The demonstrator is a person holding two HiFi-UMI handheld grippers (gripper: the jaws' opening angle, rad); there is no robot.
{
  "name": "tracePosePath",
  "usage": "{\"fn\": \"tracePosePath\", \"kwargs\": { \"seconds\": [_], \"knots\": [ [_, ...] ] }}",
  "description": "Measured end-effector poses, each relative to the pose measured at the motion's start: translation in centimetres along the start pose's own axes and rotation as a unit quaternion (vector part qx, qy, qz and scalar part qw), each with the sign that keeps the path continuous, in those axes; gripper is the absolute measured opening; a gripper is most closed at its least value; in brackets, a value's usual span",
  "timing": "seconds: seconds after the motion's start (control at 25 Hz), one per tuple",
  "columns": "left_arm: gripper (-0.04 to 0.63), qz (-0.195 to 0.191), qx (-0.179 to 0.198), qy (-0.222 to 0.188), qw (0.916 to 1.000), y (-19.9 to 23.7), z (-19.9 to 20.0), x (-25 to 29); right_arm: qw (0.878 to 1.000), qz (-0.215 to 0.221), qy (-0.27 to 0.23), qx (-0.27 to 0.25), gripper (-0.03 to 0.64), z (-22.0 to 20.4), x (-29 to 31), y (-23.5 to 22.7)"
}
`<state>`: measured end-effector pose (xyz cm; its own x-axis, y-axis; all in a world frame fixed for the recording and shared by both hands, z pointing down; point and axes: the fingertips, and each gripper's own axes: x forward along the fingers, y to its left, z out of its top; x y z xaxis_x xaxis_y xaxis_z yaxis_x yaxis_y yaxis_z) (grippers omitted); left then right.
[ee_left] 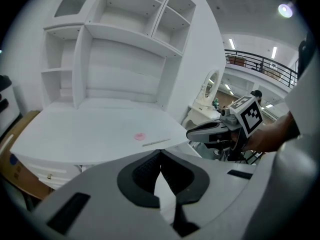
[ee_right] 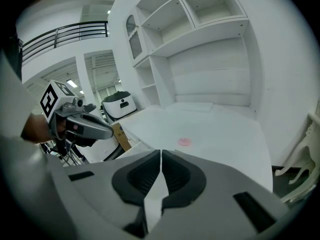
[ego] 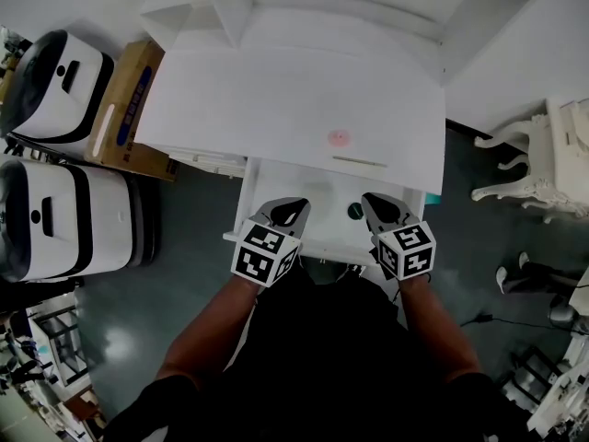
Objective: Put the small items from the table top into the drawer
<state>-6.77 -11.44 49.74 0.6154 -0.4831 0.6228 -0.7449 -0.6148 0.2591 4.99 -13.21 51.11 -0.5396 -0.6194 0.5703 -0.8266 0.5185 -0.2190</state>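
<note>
Pink disc on white surface beyond open drawer, a shade nearer right gripper than left gripper; both fingers pressed together, empty.

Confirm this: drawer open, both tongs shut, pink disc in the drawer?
No. The head view shows the pink disc on the table top, not in the drawer. The drawer is open, and left tongs and right tongs are shut.

The tabletop looks smooth and matt, painted white. The box beside it is brown cardboard. The floor is dark and a little glossy, with reflections.
</note>
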Motion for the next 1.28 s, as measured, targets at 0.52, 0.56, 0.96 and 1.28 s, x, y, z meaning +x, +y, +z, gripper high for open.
{"fn": "tracePosePath", "kwargs": {
  "seconds": [0.52,0.56,0.96,1.28],
  "knots": [
    [0.003,0.039,-0.006,0.009,0.9992,2.6,-1.5,-1.6,0.993,-0.011,0.028,-0.111,0.031,1.3,8.6,-1.6],
    [0.003,0.042,-0.009,0.008,0.9990,2.8,-1.6,-1.8,0.993,-0.014,0.033,-0.115,0.031,1.4,9.4,-2.0],
    [0.003,0.061,-0.055,0.011,0.9966,4.9,-3.4,-3.5,0.992,-0.037,0.072,-0.092,0.100,1.1,15.8,-6.5],
    [0.003,0.066,-0.064,0.011,0.9958,5.8,-3.6,-4.1,0.985,-0.054,0.116,-0.119,0.101,0.8,19.2,-7.7]
  ]
}}
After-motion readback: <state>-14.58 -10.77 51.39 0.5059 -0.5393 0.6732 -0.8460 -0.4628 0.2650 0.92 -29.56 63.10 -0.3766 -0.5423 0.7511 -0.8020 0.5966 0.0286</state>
